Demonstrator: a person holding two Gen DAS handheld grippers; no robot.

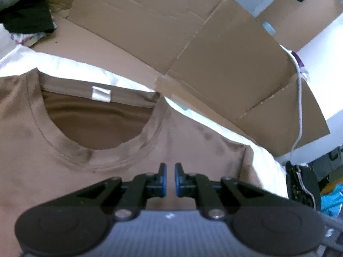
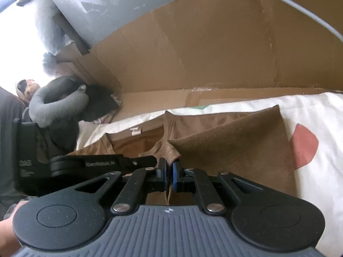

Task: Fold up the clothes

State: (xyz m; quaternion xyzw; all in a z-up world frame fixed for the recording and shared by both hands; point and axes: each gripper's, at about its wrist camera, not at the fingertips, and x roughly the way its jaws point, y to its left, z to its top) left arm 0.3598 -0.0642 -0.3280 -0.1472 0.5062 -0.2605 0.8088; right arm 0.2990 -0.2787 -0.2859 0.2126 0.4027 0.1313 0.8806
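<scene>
A brown T-shirt (image 1: 90, 167) lies front up on a white sheet (image 1: 53, 62), its round collar and white neck label (image 1: 101, 93) toward the far side. My left gripper (image 1: 170, 180) hovers over the chest just right of the collar. Its blue pads stand a narrow gap apart with nothing between them. In the right wrist view a folded-over part of the T-shirt (image 2: 231, 147) rises from the cloth. My right gripper (image 2: 169, 177) is shut on that brown fabric, which pokes out above and below the pads. The left gripper's black body (image 2: 90, 165) lies just to its left.
Flattened cardboard (image 1: 193, 42) stands behind the sheet. Dark clothes (image 1: 27, 15) are piled at the far left and a grey neck pillow (image 2: 55, 105) rests beside them. A white cable (image 1: 300, 107) hangs at the right. The white sheet (image 2: 321, 117) bears a red shape (image 2: 304, 145).
</scene>
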